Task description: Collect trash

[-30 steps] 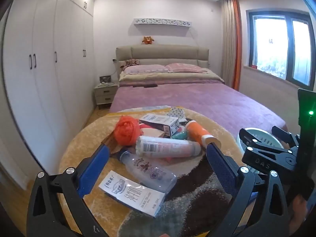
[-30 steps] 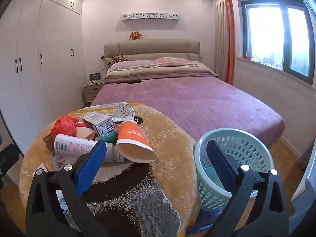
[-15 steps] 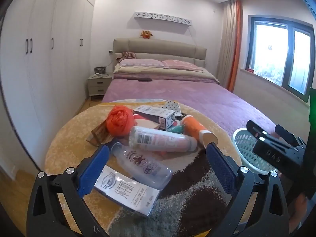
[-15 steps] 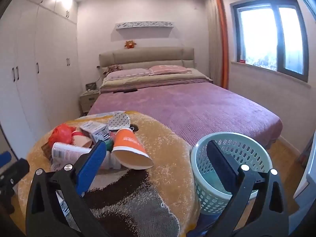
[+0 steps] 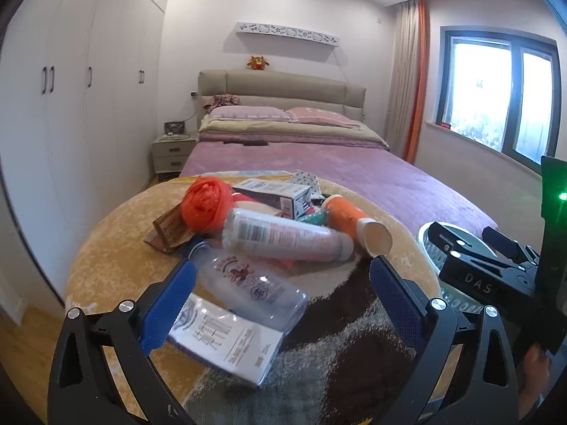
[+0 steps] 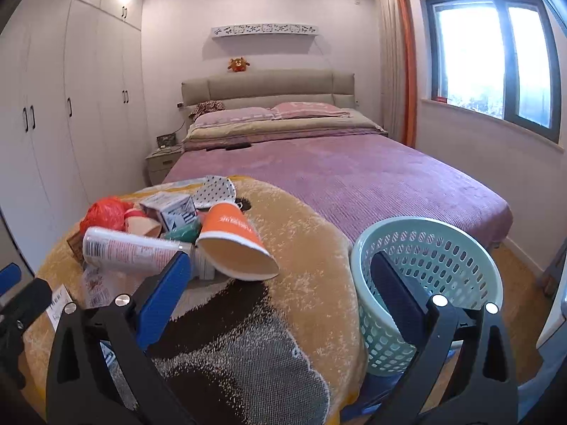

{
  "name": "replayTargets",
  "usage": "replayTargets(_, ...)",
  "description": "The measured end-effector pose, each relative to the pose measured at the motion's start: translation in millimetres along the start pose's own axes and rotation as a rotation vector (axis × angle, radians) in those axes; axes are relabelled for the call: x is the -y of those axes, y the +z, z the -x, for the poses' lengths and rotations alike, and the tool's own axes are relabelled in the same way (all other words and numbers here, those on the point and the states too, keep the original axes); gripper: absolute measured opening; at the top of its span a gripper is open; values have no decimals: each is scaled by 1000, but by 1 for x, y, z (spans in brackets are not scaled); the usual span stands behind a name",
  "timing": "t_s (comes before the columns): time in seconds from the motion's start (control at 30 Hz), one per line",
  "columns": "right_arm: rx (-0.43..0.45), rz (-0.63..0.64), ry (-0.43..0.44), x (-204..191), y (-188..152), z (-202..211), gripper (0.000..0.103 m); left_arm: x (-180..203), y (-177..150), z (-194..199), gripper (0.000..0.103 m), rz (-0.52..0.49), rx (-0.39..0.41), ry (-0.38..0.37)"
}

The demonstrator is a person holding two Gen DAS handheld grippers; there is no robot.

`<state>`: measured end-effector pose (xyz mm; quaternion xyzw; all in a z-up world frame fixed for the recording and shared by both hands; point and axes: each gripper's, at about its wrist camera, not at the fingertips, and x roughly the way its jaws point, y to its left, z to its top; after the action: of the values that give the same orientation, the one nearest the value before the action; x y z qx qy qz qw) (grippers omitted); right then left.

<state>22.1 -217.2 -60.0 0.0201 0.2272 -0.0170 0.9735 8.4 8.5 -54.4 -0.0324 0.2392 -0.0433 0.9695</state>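
Trash lies heaped on a round yellow-and-brown rug-covered table (image 5: 117,248). A clear plastic bottle (image 5: 248,285) and a white printed packet (image 5: 226,341) lie nearest my open left gripper (image 5: 280,301), which hovers just above them, holding nothing. Behind them are a pink-labelled bottle (image 5: 283,235), an orange bag (image 5: 207,203), a small carton (image 5: 271,191) and an orange paper cup (image 6: 234,244) on its side. My right gripper (image 6: 280,294) is open and empty over the table's right part, beside a pale green basket (image 6: 428,248).
A bed with a purple cover (image 6: 336,173) stands right behind the table. White wardrobes (image 5: 71,106) line the left wall, with a nightstand (image 5: 172,152) beside the bed. A window (image 6: 492,56) is on the right. A hand (image 5: 535,361) holds the right gripper's handle.
The left gripper has moved forward and down toward the clear bottle and packet, which now look larger. The right gripper drifted slightly closer to the table and basket. Both stayed open.
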Motion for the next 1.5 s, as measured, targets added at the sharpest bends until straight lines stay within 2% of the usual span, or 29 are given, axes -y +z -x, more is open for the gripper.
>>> replayTargets(0.2, -11, 51, -6, -11, -9, 3, 96, -4, -8, 1, 95, 24, -4, 3)
replayTargets(0.67, -24, -6, -16, 3, -7, 1, 97, -7, -7, 7, 95, 28, 6, 1)
replayTargets(1.5, -40, -14, -34, 7, -9, -3, 97, -9, -10, 7, 95, 34, 0, -3)
